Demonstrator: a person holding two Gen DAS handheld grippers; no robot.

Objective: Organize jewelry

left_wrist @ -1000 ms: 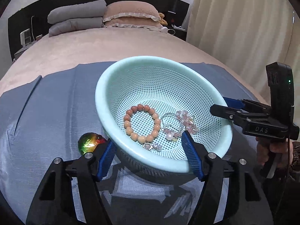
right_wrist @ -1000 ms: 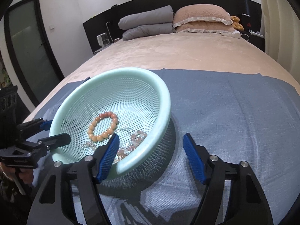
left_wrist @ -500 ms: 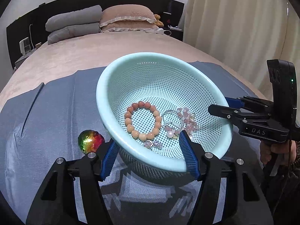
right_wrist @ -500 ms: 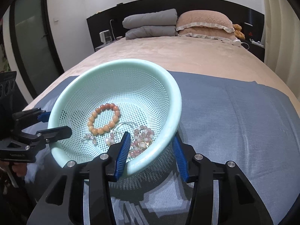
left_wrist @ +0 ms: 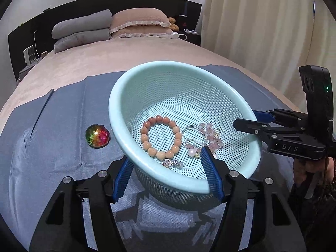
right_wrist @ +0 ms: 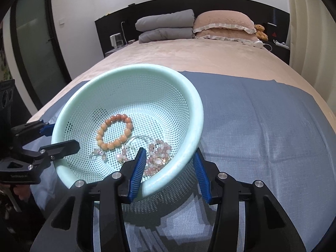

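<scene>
A mint perforated basket (left_wrist: 147, 77) (right_wrist: 130, 71) sits tilted on a blue cloth. Inside lie an orange bead bracelet (left_wrist: 160, 137) (right_wrist: 114, 131), a pink bead bracelet with silver rings (left_wrist: 206, 137) (right_wrist: 156, 157) and a small crystal piece (left_wrist: 172, 163) (right_wrist: 98, 153). My left gripper (left_wrist: 168, 172) straddles the basket's near rim, one finger inside, one outside, still apart from the wall. My right gripper (right_wrist: 169, 173) straddles the opposite rim the same way, its jaws narrowed around the wall. A rainbow-coloured gem ball (left_wrist: 97, 135) lies on the cloth left of the basket.
The blue cloth (right_wrist: 262, 126) covers the foot of a beige bed (right_wrist: 199, 56). Pillows and folded grey bedding (right_wrist: 166, 26) lie at the headboard. Curtains (left_wrist: 262, 31) hang to the right, a dark door (right_wrist: 35, 48) to the left.
Both grippers have moved in over the basket rim and narrowed, the right one most. The basket has tipped up slightly toward the right.
</scene>
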